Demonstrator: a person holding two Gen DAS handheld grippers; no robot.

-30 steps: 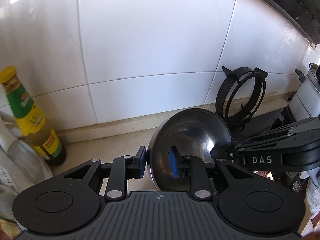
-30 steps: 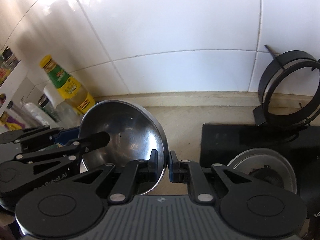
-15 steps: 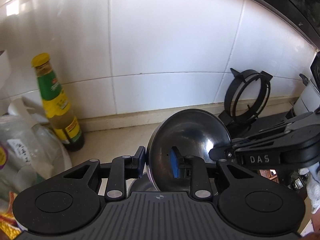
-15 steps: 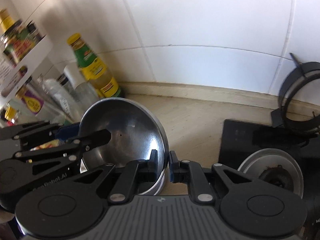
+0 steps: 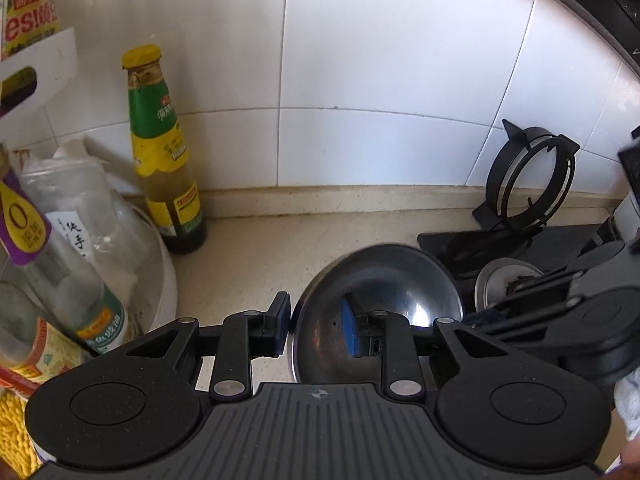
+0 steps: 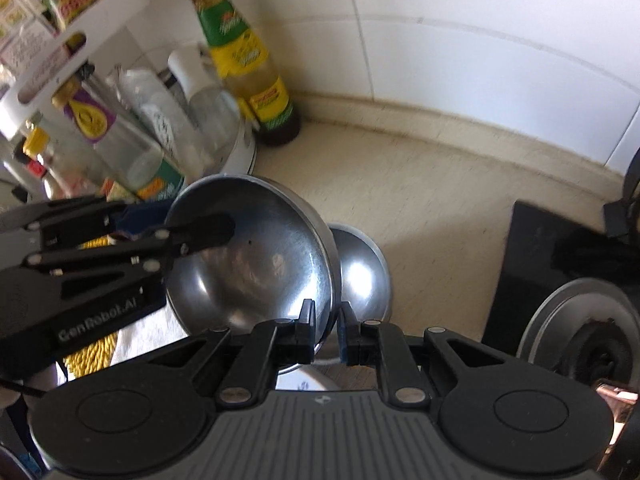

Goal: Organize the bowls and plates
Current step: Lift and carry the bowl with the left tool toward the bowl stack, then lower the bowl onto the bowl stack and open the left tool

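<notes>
Above the beige stone countertop (image 5: 256, 264), a shiny round stainless-steel bowl (image 5: 380, 292) is held tilted by both grippers at once. Its left rim is pinched between the narrow jaws of the left gripper (image 5: 316, 326), one blue pad lying outside the wall and the other inside. Its right rim is clamped in the nearly closed jaws of the right gripper (image 6: 326, 330), as seen from the right wrist view. A second steel bowl (image 6: 362, 276), upturned with its rounded bottom showing, sits just behind and below the held one. A green-and-yellow labelled sauce bottle with a yellow cap (image 5: 164, 152) stands against the white tiled wall (image 5: 380, 80), beside a white round rack of assorted bottles (image 6: 120, 120). To the right, a black ring-shaped pan support (image 5: 528, 180) is propped upright at the wall near a black stove top (image 6: 532, 264).
</notes>
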